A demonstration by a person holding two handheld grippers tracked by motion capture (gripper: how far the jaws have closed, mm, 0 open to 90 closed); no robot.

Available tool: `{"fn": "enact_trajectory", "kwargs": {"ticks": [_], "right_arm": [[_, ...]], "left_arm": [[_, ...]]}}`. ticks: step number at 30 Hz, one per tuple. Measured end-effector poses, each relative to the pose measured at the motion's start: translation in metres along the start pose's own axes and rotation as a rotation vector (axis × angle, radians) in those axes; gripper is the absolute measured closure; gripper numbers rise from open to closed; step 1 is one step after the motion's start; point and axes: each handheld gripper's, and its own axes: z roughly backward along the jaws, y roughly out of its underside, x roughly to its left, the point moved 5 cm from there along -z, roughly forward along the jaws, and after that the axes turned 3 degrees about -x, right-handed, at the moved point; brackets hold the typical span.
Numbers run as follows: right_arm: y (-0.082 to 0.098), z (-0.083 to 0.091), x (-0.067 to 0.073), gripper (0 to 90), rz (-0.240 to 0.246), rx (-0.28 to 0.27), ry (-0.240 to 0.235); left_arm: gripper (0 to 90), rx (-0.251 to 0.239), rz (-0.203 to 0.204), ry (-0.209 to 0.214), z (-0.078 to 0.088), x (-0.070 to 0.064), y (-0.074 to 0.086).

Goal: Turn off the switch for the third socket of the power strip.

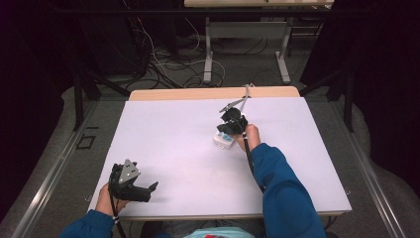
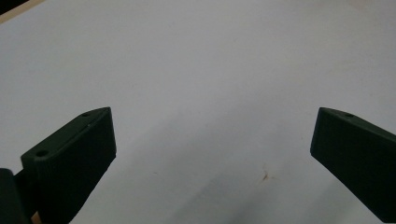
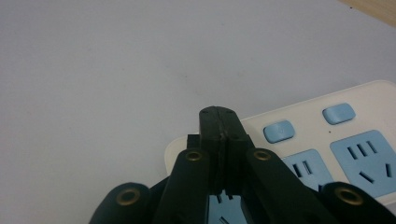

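Power strip (image 3: 322, 140): white with blue sockets and two blue buttons. It lies flat on the table (image 1: 163, 129), a bit past the middle, toward the far right corner.
Right hand-held gripper (image 3: 219, 122): its two black jaws are pressed tight together with nothing between them. The tip hangs right over the near end of the power strip, close to the blue buttons.
Left hand-held gripper (image 1: 148, 190): its jaws stand wide apart and hold nothing. It rests near the front left corner of the table, well apart from the power strip.
Step in hand: it looks like the closed tip is meant to push one of the blue buttons (image 3: 279, 131).
How to do it well: keep the jaws shut so the tip stays one firm point. Line it up over the middle of one button, not the gap between the two. Push straight down and gently, so the strip does not slide or tip.
Watch out: a slanted push could slip off the button.
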Motion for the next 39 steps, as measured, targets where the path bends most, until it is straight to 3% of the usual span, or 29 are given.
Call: {"fn": "enact_trajectory", "kwargs": {"ticks": [5, 6, 7, 8, 14, 15, 16, 20, 21, 22, 23, 25, 26, 33, 34, 35, 39], "right_arm": [[0.002, -0.003, 0.002, 90.0, 0.0, 0.021, 0.007], [0.001, -0.006, 0.002, 90.0, -0.002, -0.011, 0.004], [0.002, -0.007, 0.002, 90.0, -0.001, -0.008, 0.001], [0.003, -0.005, 0.002, 90.0, -0.001, 0.041, 0.005], [0.006, -0.009, 0.002, 90.0, -0.008, 0.07, 0.019], [0.006, -0.012, 0.001, 90.0, 0.011, 0.049, 0.018], [0.007, -0.008, 0.002, 90.0, -0.008, 0.107, 0.022], [0.008, -0.011, 0.002, 90.0, -0.005, 0.039, 0.029], [0.009, -0.01, 0.004, 90.0, -0.024, 0.048, 0.033], [0.01, -0.008, 0.003, 90.0, -0.014, 0.064, 0.029], [0.01, -0.01, 0.003, 90.0, -0.009, 0.033, 0.032], [0.011, -0.009, 0.003, 90.0, -0.005, 0.05, 0.037], [0.01, -0.01, 0.003, 90.0, -0.004, 0.026, 0.036], [0.01, -0.01, 0.002, 90.0, 0.012, 0.015, 0.034], [0.011, -0.009, 0.001, 90.0, 0.015, 0.041, 0.034], [0.01, -0.01, 0.002, 90.0, 0.011, 0.016, 0.037], [0.012, -0.009, 0.004, 90.0, -0.002, 0.042, 0.052]], "left_arm": [[0.2, 0.003, -0.006, -0.003, 0.0, 0.001, 0.0], [0.2, 0.003, -0.006, -0.003, 0.0, 0.0, 0.0], [0.2, 0.001, -0.007, -0.004, 0.0, 0.001, 0.0], [0.2, 0.001, -0.007, -0.005, 0.0, 0.001, 0.0], [0.2, 0.001, -0.006, -0.003, 0.0, 0.001, 0.0], [0.1, 0.001, -0.007, -0.004, 0.0, 0.001, 0.0], [0.2, 0.001, -0.006, -0.003, 0.0, 0.001, 0.0], [0.2, 0.003, -0.005, -0.002, 0.0, 0.0, 0.0], [0.2, 0.003, -0.006, -0.003, 0.0, 0.0, 0.0], [0.1, 0.003, -0.005, -0.003, 0.0, 0.0, 0.0], [0.1, 0.003, -0.005, -0.003, 0.0, 0.0, 0.0], [0.2, 0.002, -0.006, -0.004, 0.0, 0.0, 0.0], [0.1, 0.003, -0.007, -0.004, 0.0, 0.0, 0.0], [0.2, 0.002, -0.005, -0.003, 0.0, 0.0, 0.0], [0.2, 0.002, -0.005, -0.003, 0.0, 0.0, 0.0], [0.1, 0.002, -0.002, 0.0, 0.0, 0.0, 0.0], [0.2, 0.002, -0.002, -0.001, 0.0, 0.0, 0.0]]}}
